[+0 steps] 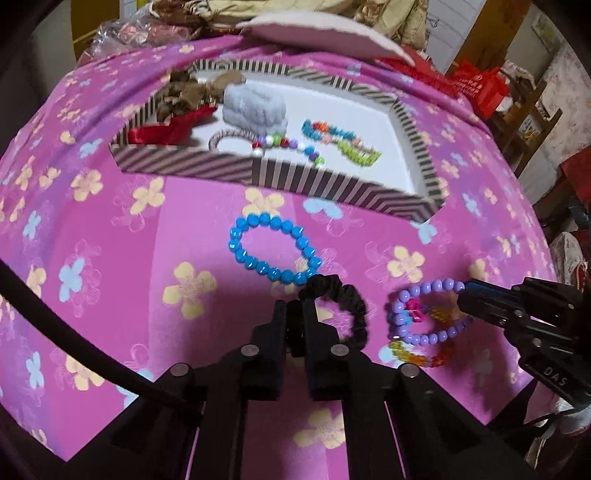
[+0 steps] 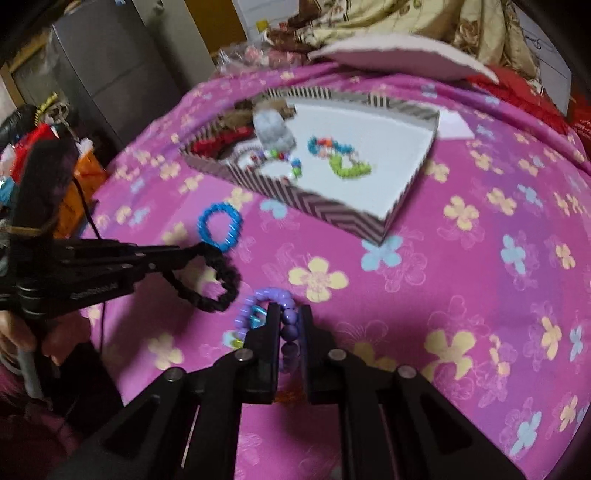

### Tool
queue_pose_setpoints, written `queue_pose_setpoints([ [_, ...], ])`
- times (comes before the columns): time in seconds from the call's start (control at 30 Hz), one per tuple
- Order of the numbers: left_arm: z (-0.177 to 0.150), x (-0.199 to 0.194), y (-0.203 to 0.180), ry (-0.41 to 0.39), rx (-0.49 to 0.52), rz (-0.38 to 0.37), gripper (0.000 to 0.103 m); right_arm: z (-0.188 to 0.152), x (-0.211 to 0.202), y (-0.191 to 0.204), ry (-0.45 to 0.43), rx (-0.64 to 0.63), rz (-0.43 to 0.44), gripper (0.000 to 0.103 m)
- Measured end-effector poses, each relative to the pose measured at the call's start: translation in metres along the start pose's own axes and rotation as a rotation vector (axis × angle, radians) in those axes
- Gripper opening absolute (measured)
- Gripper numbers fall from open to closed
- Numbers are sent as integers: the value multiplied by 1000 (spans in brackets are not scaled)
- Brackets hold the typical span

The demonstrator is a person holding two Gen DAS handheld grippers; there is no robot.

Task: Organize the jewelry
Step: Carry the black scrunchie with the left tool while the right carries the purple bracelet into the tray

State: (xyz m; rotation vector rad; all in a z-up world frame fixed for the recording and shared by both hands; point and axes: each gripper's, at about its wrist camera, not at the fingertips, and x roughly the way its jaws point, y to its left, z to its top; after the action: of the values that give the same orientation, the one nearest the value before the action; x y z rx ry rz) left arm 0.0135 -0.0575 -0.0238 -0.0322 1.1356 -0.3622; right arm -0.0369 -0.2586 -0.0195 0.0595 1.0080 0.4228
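My left gripper (image 1: 294, 306) is shut on a black fabric scrunchie (image 1: 343, 306), pinching its left edge; the rest of the loop lies on the pink flowered cloth. From the right wrist view, the left gripper (image 2: 195, 253) reaches in from the left with the scrunchie (image 2: 218, 291) hanging from its tip. My right gripper (image 2: 290, 314) is shut on a purple bead bracelet (image 2: 264, 295), with beads showing between the fingers. In the left wrist view the right gripper (image 1: 463, 295) grips the purple bracelet (image 1: 424, 317) at its right end, above a rainbow bead bracelet (image 1: 417, 354). A blue bead bracelet (image 1: 273, 251) lies loose just beyond the scrunchie.
A striped, white-lined box (image 1: 325, 188) sits further back on the cloth, holding a grey fluffy scrunchie (image 1: 255, 107), red ribbon (image 1: 166, 131) and several bead bracelets. Its lid (image 1: 321, 33) lies behind it. Bedding and clutter ring the cloth; a grey cabinet (image 2: 110, 74) stands left.
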Motion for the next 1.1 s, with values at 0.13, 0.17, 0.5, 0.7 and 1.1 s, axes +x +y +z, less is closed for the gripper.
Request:
queue_pose_setpoints([
  [0.13, 3, -19, -4, -34, 6, -16, 21, 6, -24, 10, -50, -13, 8, 9],
  [0.17, 4, -22, -7, -41, 9, -18, 21, 7, -29, 12, -64, -19, 2, 9],
  [0.5, 12, -57, -10, -99, 24, -18, 21, 19, -54, 22, -116, -34, -18, 9],
  [0.7, 22, -66, -15, -127, 35, 8, 21, 27, -58, 24, -127, -46, -42, 9],
  [1.1, 54, -59, -22, -152, 49, 64, 21, 54, -55, 11, -144, -36, -75, 9],
])
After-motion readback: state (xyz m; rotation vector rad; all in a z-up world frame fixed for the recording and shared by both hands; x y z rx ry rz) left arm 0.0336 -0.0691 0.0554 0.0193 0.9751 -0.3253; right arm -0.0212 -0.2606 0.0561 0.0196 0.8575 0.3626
